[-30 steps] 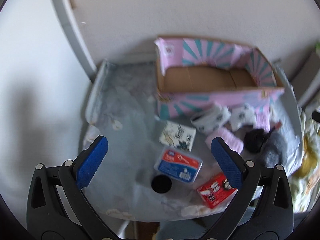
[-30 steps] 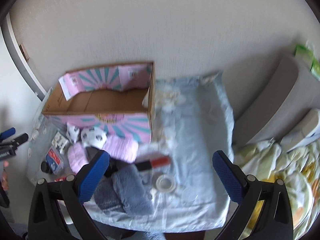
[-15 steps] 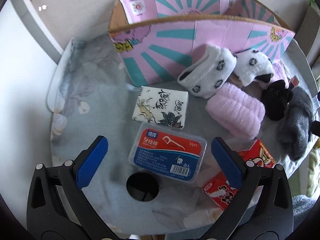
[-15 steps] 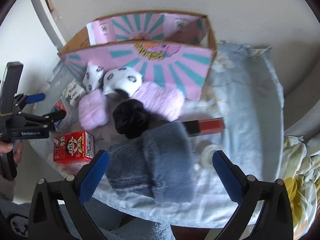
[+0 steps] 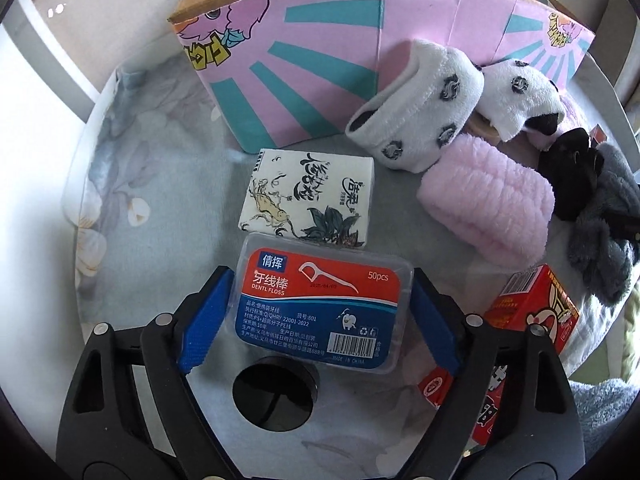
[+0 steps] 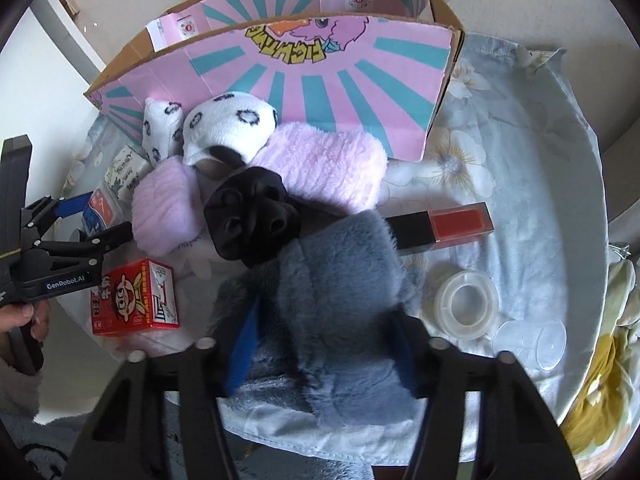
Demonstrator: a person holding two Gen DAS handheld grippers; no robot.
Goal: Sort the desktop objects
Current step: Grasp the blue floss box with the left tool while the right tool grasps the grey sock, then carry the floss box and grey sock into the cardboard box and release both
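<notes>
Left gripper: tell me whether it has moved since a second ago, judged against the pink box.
Yes. The left gripper has dropped toward the table: the pink box now fills the top edge, and its closing jaws straddle the floss box.

My left gripper point(image 5: 320, 312) is closing its jaws around the floss box point(image 5: 322, 304), just below the tissue pack point(image 5: 308, 196).

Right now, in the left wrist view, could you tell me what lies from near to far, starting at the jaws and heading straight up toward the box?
Black round cap → dental floss box, between the closing jaws → tissue pack → pink and teal cardboard box.
</notes>
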